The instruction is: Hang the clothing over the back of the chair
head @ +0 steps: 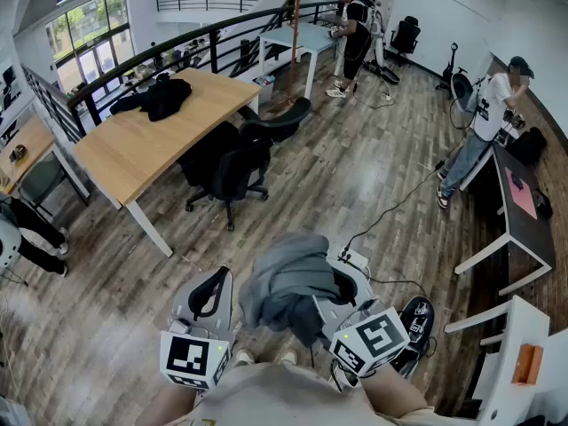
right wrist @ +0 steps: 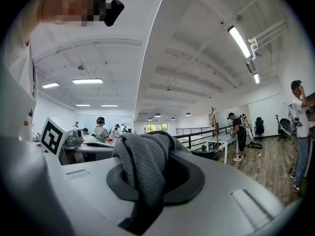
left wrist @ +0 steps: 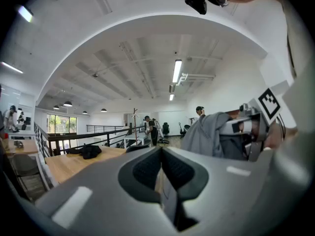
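One-handedly clamping bunched grey knitted clothing (head: 286, 284) in jaws of right hand-held gripper (right wrist: 150, 178); holding left hand-held gripper (left wrist: 161, 171) empty, jaws together, alongside.

Standing there, I could read no word, brand name or number anywhere in the room. The only printed marks were black-and-white square patterns. One set was on the left marker cube (head: 191, 359) of the left tool (head: 211, 293), at the lower left of the head view. The other was on the right marker cube (head: 374, 338) of the right tool (head: 337, 284), at the lower centre-right. These were coded blocks, not letters.
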Demonstrator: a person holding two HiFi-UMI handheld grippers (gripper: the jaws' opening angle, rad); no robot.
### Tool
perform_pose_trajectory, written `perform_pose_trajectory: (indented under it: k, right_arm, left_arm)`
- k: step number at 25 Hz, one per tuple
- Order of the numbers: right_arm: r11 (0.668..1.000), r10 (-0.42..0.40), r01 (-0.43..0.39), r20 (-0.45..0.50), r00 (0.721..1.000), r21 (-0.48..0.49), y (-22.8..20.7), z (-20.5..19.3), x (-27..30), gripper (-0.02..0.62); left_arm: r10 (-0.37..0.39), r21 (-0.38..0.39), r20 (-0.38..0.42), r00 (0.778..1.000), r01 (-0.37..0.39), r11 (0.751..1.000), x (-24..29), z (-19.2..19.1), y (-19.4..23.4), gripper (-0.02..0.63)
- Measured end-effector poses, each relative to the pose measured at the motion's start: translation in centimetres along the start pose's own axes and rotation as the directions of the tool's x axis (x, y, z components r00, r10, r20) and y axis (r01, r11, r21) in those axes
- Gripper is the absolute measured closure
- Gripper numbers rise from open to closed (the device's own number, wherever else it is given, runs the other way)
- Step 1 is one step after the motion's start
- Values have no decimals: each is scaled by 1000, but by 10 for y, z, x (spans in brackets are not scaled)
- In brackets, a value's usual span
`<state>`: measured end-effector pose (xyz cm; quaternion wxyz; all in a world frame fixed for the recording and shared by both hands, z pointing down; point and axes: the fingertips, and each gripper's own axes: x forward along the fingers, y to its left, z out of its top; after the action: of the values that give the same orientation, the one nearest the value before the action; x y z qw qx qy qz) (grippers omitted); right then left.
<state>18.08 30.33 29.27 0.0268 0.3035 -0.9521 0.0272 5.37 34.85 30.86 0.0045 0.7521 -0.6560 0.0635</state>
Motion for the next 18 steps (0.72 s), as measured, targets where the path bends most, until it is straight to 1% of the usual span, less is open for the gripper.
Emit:
perform_pose_trajectory:
  k: [9, 18]
  right_arm:
    - [999, -11, 11, -1, 1000, 35, -9, -9, -15, 540]
    - [999, 16, -16, -28, 999, 29, -18, -15, -24, 541]
  left_arm:
    - [-10, 6, -13, 1000, 10, 1000, 0, -8, -20, 604]
    - [-13, 18, -37, 999, 13, 1000, 9, -11, -40, 604]
